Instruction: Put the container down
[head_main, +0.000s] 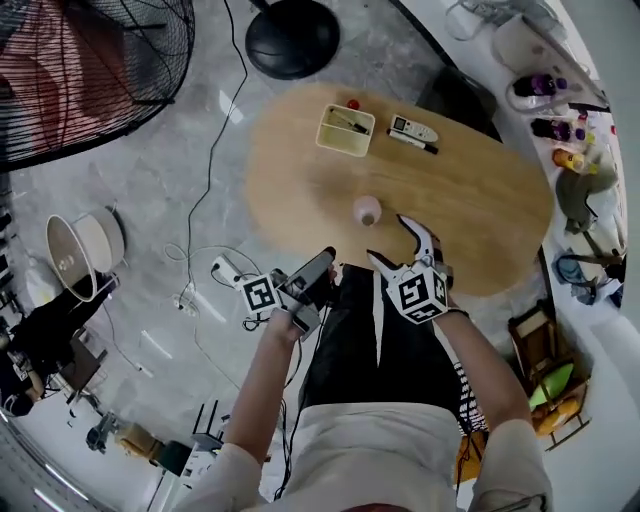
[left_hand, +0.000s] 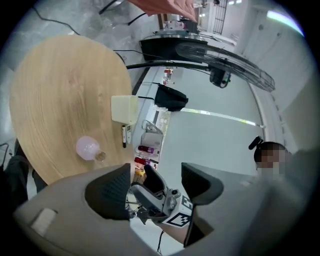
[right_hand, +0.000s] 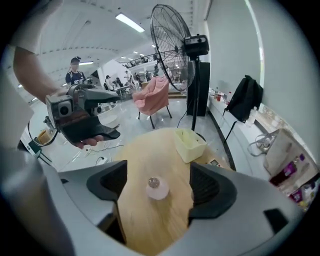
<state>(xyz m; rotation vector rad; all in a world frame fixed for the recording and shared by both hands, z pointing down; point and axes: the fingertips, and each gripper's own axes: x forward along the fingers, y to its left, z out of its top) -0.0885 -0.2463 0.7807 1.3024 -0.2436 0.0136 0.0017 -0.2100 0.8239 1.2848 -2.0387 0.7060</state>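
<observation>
Grey marbled floor (head_main: 150, 180) beneath and all round both grippers, with a big black cage fan (head_main: 80, 70) far off to the left of the left gripper (head_main: 318, 270). Ahead of the pair, an oval wooden table (head_main: 470, 210), its near edge right by the right gripper (head_main: 392, 243). Off to that gripper's right, a white counter (head_main: 590, 60) crowded with bottles. Past the table's far end, a round black stand base (head_main: 292, 38).

Left gripper held off the table's near edge, over the floor, just left of the right one and aimed across at it; jaws spread wide, only air between them. Right gripper at the table's near rim, jaws likewise wide apart and gripping nothing.

Well ahead of the right gripper, near the far edge, an open pale yellow bin (head_main: 345, 130) with a dark pen (head_main: 350, 122) lying inside. Right of the bin, a white handheld device (head_main: 413, 129) with a black marker (head_main: 418, 146) alongside it.

Sits on the bare wood just ahead of the right gripper's jaw tips, clear of both jaws: the small pink container (head_main: 367, 211), round-bodied, with a metal-coloured cap. Beyond the bin, at the far rim, a tiny red piece (head_main: 352, 104)
</observation>
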